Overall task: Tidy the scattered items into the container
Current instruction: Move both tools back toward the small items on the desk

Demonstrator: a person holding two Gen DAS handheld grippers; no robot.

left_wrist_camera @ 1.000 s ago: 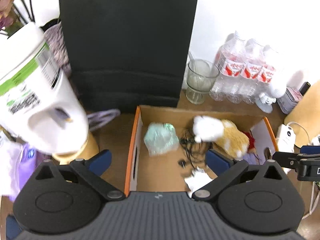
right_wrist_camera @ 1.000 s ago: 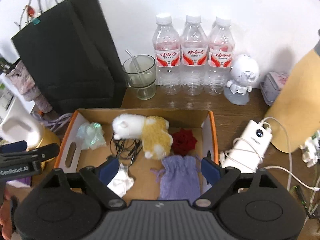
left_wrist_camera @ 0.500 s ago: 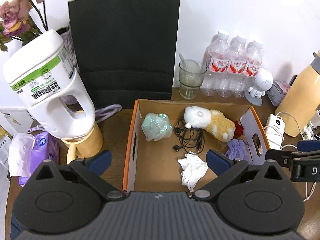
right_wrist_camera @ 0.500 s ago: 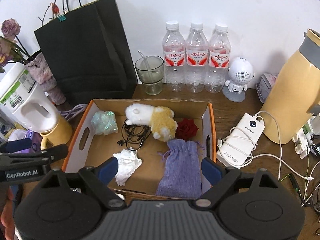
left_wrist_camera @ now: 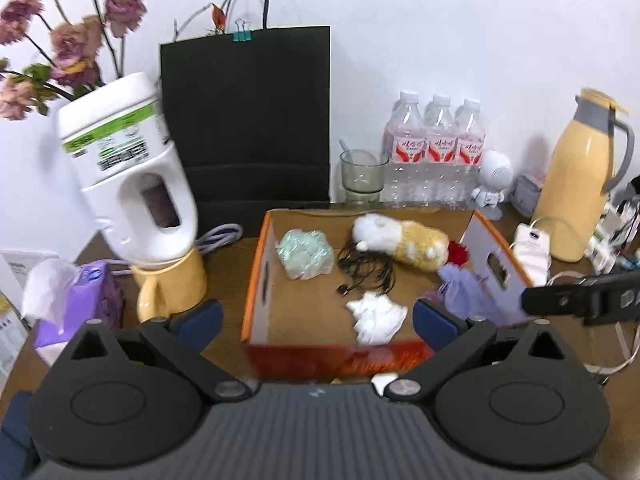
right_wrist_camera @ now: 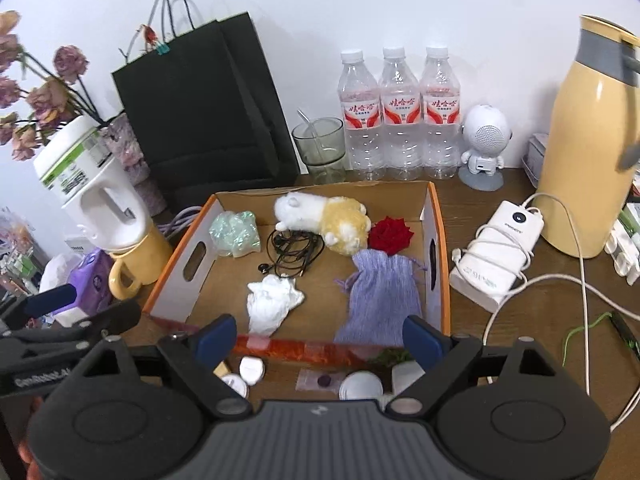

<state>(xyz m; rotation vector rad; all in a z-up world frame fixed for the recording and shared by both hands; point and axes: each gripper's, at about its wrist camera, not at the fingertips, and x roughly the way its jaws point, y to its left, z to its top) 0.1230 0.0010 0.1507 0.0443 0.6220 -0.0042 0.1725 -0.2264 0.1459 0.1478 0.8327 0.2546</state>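
A cardboard box (right_wrist_camera: 436, 240) with an orange rim holds a white-and-yellow plush toy (right_wrist_camera: 324, 216), a green crumpled wrap (right_wrist_camera: 234, 232), black earphones (right_wrist_camera: 294, 250), a white crumpled tissue (right_wrist_camera: 272, 300), a red rose (right_wrist_camera: 390, 232) and a purple pouch (right_wrist_camera: 380, 292). In front of the box lie a small white case (right_wrist_camera: 251, 368), a clear bag with a dark bead (right_wrist_camera: 322, 380) and a white lid (right_wrist_camera: 360, 386). My right gripper (right_wrist_camera: 319, 336) hangs open over the box's front edge. My left gripper (left_wrist_camera: 316, 318) is open too, empty, before the box (left_wrist_camera: 256, 280).
A black paper bag (right_wrist_camera: 208, 108) stands behind the box. A white jug (left_wrist_camera: 128, 168) sits upturned on a yellow mug at the left, next to a purple tissue pack (left_wrist_camera: 86, 300). Water bottles (right_wrist_camera: 398, 112), a glass, a yellow thermos (right_wrist_camera: 588, 152) and a cabled power bank (right_wrist_camera: 496, 256) stand right.
Both grippers have drawn back from the box, so the views have widened. The box's front edge and the small items before it have come into view. Both jaws stay open.
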